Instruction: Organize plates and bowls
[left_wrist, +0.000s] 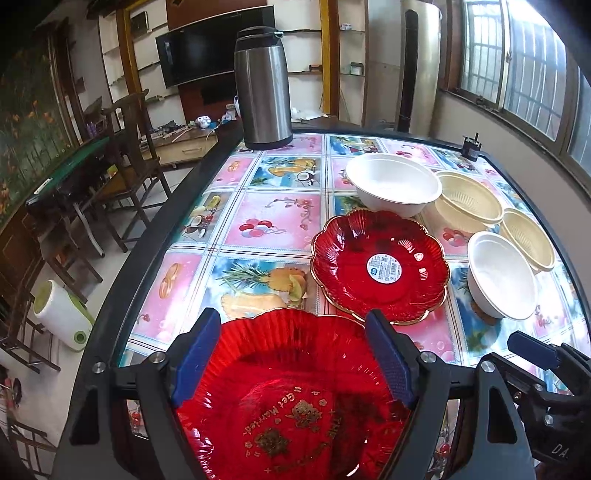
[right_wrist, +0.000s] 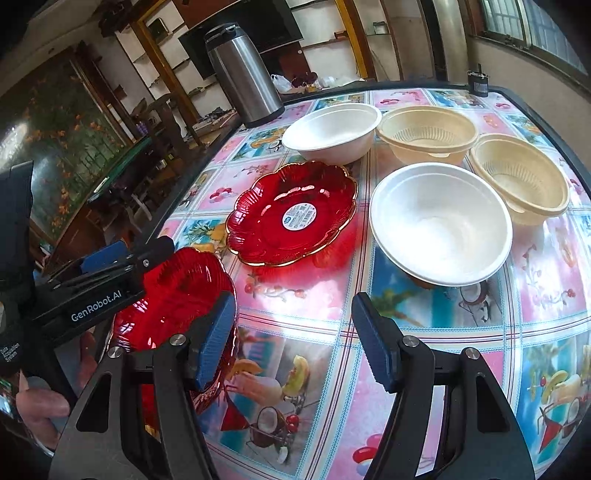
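Note:
A red flower-shaped plate (left_wrist: 295, 406) with gold lettering lies at the table's near left corner. My left gripper (left_wrist: 291, 350) hovers over it, open, its blue pads not pressing on the rim; the right wrist view shows this gripper (right_wrist: 125, 258) above the same plate (right_wrist: 173, 295). A second red plate (left_wrist: 380, 266) (right_wrist: 291, 214) with a white sticker sits mid-table. Beyond it stand two white bowls (right_wrist: 332, 131) (right_wrist: 439, 221) and two cream strainer bowls (right_wrist: 428, 133) (right_wrist: 521, 177). My right gripper (right_wrist: 295, 339) is open over bare tablecloth, in front of the nearer white bowl.
A steel thermos (left_wrist: 262, 88) stands at the far left of the table, and a small black object (left_wrist: 472, 147) at the far right corner. The dark table edge (left_wrist: 122, 295) runs along the left, with wooden chairs (left_wrist: 129, 155) and a paper roll (left_wrist: 61, 314) beyond it.

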